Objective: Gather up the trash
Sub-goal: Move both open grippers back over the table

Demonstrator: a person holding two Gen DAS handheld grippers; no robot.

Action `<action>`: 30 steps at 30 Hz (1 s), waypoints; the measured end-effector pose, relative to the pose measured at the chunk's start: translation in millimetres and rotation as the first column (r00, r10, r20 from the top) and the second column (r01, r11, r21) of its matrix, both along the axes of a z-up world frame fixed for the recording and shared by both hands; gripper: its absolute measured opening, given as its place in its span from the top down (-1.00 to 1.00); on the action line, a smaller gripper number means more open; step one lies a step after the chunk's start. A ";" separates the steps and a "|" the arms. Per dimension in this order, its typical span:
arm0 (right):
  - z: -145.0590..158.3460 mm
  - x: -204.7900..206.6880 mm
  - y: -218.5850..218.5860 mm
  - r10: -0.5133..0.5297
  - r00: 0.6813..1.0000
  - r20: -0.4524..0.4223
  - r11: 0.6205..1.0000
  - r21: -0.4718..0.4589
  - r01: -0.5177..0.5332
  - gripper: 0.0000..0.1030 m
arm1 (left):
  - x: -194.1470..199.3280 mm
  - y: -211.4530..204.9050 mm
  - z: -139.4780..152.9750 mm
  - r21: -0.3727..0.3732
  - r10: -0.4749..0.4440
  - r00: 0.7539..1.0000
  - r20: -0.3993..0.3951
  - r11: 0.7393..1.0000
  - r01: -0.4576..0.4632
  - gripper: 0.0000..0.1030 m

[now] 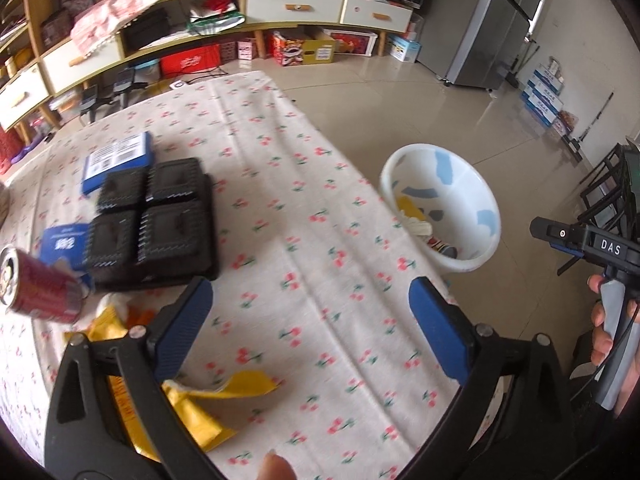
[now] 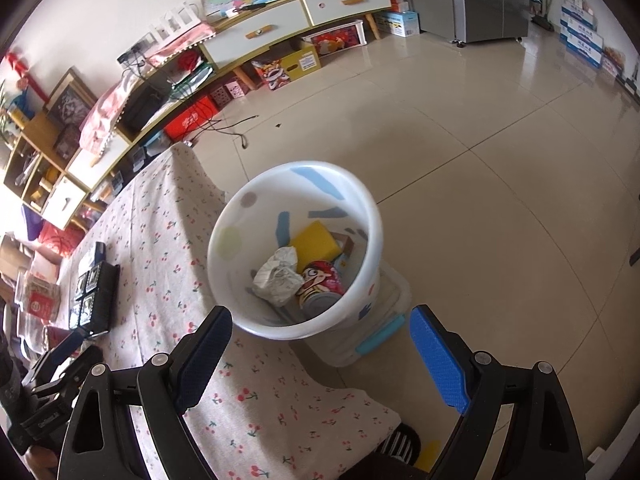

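A white trash bin (image 2: 236, 264) stands on the floor beside the table; inside lie crumpled paper (image 2: 278, 274), a yellow pack (image 2: 316, 246) and a red cartoon can (image 2: 322, 284). My right gripper (image 2: 320, 320) hovers open above the bin's near rim with nothing between its fingers. My left gripper (image 1: 310, 292) is open over the cherry-print tablecloth (image 1: 280, 152), empty. Yellow wrappers (image 1: 224, 394) lie under its left finger. A red drink can (image 1: 40, 290) sits tilted at the left edge. The bin (image 1: 472, 184) shows to the right of the table.
A black tray with four square cups (image 1: 152, 216), a blue box (image 1: 120, 156) and a blue packet (image 1: 60, 242) lie on the table. A clear plastic box (image 2: 384, 312) sits under the bin. Cabinet (image 1: 292, 6), fridge (image 1: 488, 28) and black chairs (image 1: 612, 184) ring the tiled floor.
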State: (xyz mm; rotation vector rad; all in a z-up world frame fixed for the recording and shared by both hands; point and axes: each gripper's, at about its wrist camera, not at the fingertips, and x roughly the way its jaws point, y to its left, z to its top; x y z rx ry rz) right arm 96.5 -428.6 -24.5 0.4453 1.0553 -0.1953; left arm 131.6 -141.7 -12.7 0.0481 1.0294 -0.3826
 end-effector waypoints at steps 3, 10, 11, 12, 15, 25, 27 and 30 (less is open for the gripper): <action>1.2 1.9 15.4 0.023 1.000 0.001 1.000 -0.006 -0.023 -0.78 | -5.5 21.2 1.5 -0.010 0.022 1.000 -0.012 1.000 -0.022 -0.92; 5.9 10.4 61.9 0.110 0.994 0.006 0.994 -0.028 -0.109 -0.78 | -21.8 72.2 3.4 0.014 0.082 0.997 -0.016 0.997 -0.082 -0.92; 6.5 12.0 70.2 0.127 0.992 0.006 0.991 -0.033 -0.127 -0.78 | -24.8 80.0 3.0 0.023 0.094 0.995 -0.017 0.995 -0.094 -0.92; 7.3 13.4 77.0 0.142 0.990 0.006 0.989 -0.038 -0.142 -0.78 | -27.4 88.1 2.6 0.030 0.106 0.994 -0.015 0.994 -0.105 -0.92; 8.6 17.0 99.6 0.191 0.982 0.006 0.980 -0.051 -0.191 -0.78 | -35.3 111.6 0.0 0.051 0.148 0.989 -0.012 0.988 -0.147 -0.92; 2.1 23.6 175.0 0.343 0.939 -0.027 0.935 -0.090 -0.344 -0.78 | -54.6 176.0 -14.0 0.023 0.280 0.959 -0.033 0.960 -0.279 -0.93; -1.0 23.6 188.5 0.372 0.928 -0.036 0.923 -0.095 -0.373 -0.78 | -59.4 185.9 -18.9 0.026 0.301 0.953 -0.039 0.953 -0.300 -0.93; -5.7 22.2 211.7 0.419 0.907 -0.051 0.900 -0.111 -0.422 -0.78 | -67.7 201.6 -26.6 0.036 0.331 0.942 -0.053 0.943 -0.330 -0.93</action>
